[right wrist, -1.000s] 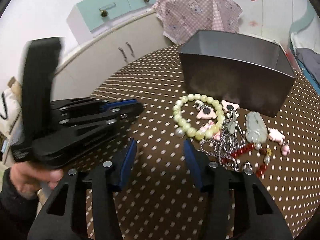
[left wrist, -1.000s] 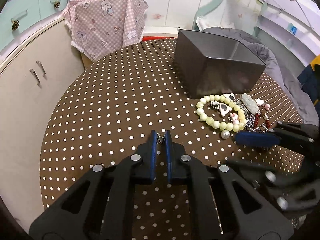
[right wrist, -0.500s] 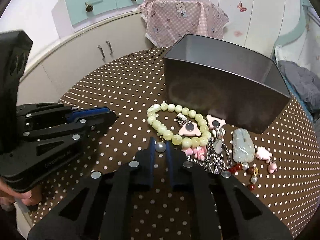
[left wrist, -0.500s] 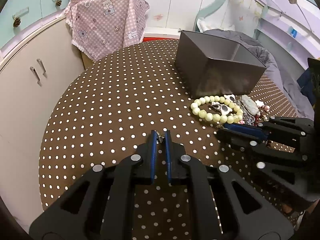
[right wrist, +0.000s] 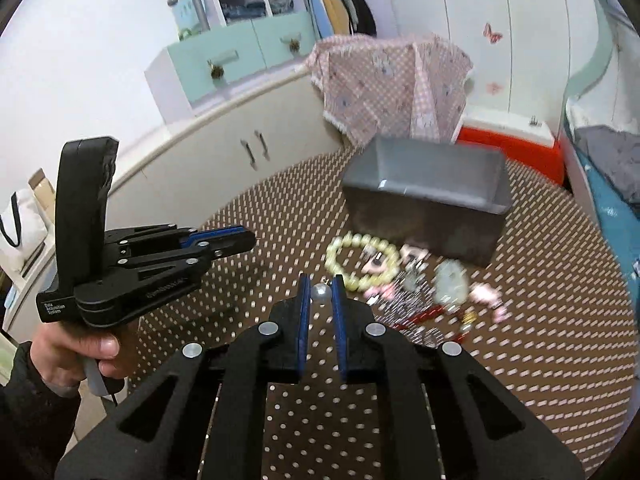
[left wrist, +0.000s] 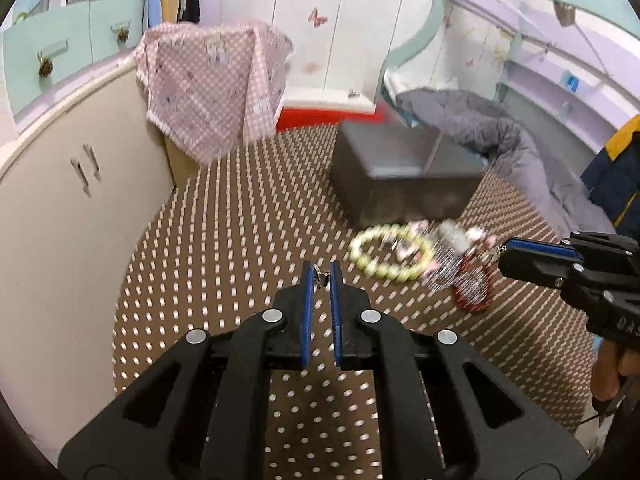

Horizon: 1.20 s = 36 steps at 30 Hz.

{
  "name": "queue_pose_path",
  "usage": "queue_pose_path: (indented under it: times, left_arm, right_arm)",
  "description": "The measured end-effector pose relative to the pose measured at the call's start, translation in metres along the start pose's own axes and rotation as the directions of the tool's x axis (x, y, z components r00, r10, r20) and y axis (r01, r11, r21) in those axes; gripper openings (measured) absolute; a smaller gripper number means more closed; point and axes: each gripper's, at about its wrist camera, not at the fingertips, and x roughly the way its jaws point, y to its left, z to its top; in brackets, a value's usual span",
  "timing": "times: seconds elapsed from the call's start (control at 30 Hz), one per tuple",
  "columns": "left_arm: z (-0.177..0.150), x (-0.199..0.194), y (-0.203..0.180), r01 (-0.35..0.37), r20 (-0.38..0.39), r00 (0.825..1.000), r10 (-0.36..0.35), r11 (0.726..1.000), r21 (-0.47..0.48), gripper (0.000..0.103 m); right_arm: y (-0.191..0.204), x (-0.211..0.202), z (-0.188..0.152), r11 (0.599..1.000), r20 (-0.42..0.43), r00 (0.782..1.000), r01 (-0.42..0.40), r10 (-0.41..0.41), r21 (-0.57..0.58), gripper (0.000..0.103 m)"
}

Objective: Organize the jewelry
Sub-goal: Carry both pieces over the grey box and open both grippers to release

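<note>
My left gripper [left wrist: 320, 274] is shut on a small metal clasp [left wrist: 320, 276] and held above the dotted table [left wrist: 224, 240]. My right gripper [right wrist: 320, 288] is shut on a silver pearl bead [right wrist: 320, 293], raised above the table. It also shows in the left wrist view [left wrist: 506, 250], with a small charm at its tip. A pale green bead bracelet [right wrist: 352, 260] lies before the grey box [right wrist: 432, 200], with pink charms, a jade pendant [right wrist: 452, 280] and red beads [left wrist: 472, 292] beside it. The left gripper shows in the right wrist view [right wrist: 248, 240].
A pink checked cloth [left wrist: 216, 84] hangs over something at the table's far edge. White cupboards [left wrist: 64, 208] curve along the left. A red box [right wrist: 512, 140] and grey bedding [left wrist: 500, 136] lie beyond the grey box.
Both grippers have lifted away from the table. The right gripper closed on the pearl bead beside the green bracelet and raised it. The left stays shut on the clasp.
</note>
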Motion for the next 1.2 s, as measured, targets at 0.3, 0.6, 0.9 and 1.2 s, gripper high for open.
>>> queue_pose_path:
  times: [0.3,0.6,0.9,1.2]
  left_arm:
    - [0.066,-0.028,-0.030,0.065,0.129,0.989,-0.071,0.997,0.052,0.008]
    - [0.119,0.001,-0.048,0.150,0.113,0.982,-0.153,0.988,0.036,0.008]
    - [0.131,0.034,-0.050,0.098,0.020,0.995,-0.099,0.995,0.031,0.031]
    - [0.128,0.011,-0.035,0.014,0.107,0.994,-0.011,1.000,-0.023,0.097]
  right_arm:
    - [-0.034,-0.052,0.068,0.999,0.158,0.986,0.050,-0.049,-0.003,0.009]
    - [-0.062,-0.028,0.107,0.998,0.127,0.989,0.067,-0.069,0.022,0.010]
    - [-0.090,0.016,0.113,0.992,0.037,0.998,0.049,-0.053,0.112,0.019]
    - [-0.111,-0.003,0.108,0.970,0.111,0.986,0.094,-0.121,0.224,0.095]
